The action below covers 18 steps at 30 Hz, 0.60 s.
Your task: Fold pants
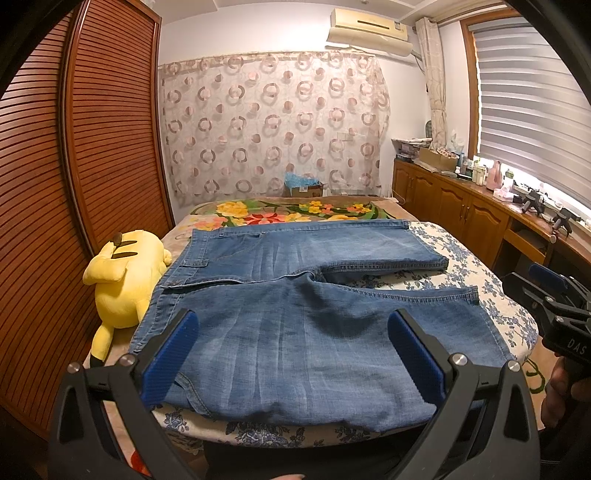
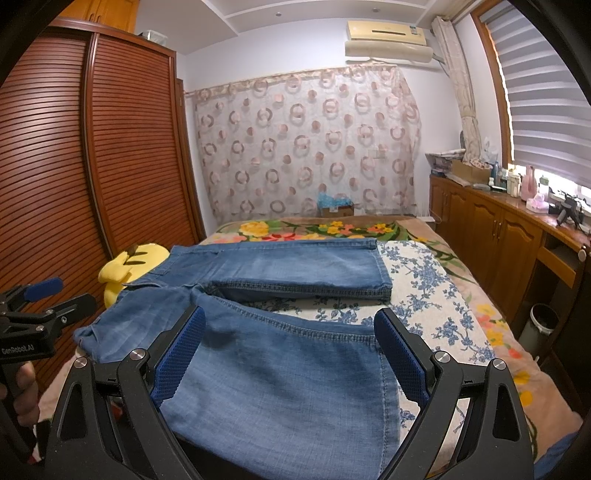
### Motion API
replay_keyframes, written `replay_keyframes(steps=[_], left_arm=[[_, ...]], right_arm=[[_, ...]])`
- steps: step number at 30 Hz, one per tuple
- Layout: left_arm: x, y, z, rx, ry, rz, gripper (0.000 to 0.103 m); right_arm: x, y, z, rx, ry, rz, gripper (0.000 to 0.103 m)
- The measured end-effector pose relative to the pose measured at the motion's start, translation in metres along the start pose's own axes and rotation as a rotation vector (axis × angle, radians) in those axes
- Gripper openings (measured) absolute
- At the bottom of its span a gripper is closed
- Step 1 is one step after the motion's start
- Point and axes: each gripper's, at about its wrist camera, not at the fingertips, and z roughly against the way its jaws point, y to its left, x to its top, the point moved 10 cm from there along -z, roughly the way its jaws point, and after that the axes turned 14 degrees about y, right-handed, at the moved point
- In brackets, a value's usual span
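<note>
A home bedroom. A bed (image 1: 480, 266) with floral covers sits between a louvred wooden wardrobe (image 1: 92, 147) and low cabinets (image 1: 454, 206). A wall air conditioner (image 1: 369, 29) hangs above a patterned curtain (image 1: 273, 122).

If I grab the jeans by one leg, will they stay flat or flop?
The jeans will probably flop: the denim already lies creased and bunched near the waist. Likely fairly heavy, so an ungripped leg should drag across the bedspread rather than lift.

Blue denim pants (image 1: 295, 332); yellow plush toy (image 1: 125, 280); blue-floral white sheet (image 2: 424, 295).
</note>
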Motion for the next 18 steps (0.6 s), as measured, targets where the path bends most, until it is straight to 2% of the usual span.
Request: replay_keyframes(steps=[18], left_arm=[[0.0002,0.0001,0.0002,0.001,-0.003,-0.001,0.103]], right_arm=[[0.0007,0.0005,0.0022,0.001,-0.002,0.0,0.095]])
